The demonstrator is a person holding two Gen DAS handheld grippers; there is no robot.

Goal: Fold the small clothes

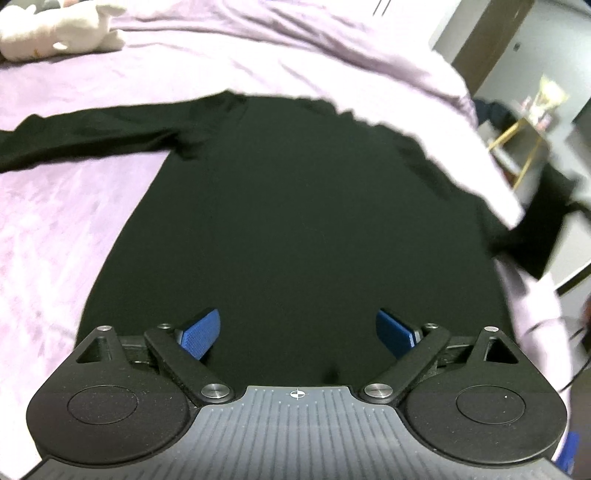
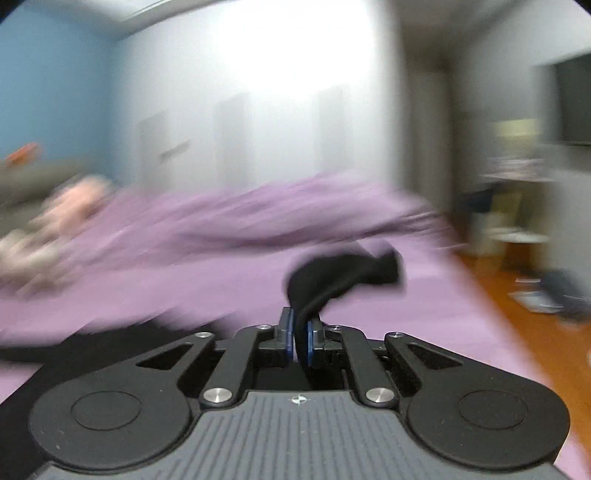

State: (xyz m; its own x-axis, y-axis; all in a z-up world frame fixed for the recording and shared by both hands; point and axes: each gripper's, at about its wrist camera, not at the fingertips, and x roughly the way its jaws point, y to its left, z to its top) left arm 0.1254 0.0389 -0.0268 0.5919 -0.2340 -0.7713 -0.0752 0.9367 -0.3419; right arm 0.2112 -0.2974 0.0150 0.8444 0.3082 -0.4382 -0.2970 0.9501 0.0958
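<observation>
**Black top spread on the bed, right claw pinching a sleeve**

So the top (image 1: pixel 295 221) was a black long-sleeve thing lying flat on the bed (image 1: pixel 74 229), which had a lilac sheet all over it. The body of it ran up the middle of the bed from the near edge. One sleeve (image 1: pixel 85 133) stretched straight out toward the bed's left edge, flat on the sheet.

The left claw (image 1: pixel 297 334) hung over the hem end of the top, jaws wide apart, blue pads (image 1: pixel 197 334) clear of the cloth, nothing between them.

The right claw (image 2: pixel 300 334) was the busy one. Its jaws were nearly together and clamped on a bunched bit of the other sleeve (image 2: pixel 332 277), black cloth squeezed between the pads and the cuff end flopping out past the tips, up off the sheet. In the left wrist view that same sleeve showed at the bed's right edge, lifted and blurry. The right wrist view was smeared too, so fine detail was hard to tell.

A pale plush toy (image 1: pixel 55 33) sat at the far left corner of the bed, well apart from the top. Wood floor (image 2: pixel 517 295) showed past the bed's right edge.
</observation>
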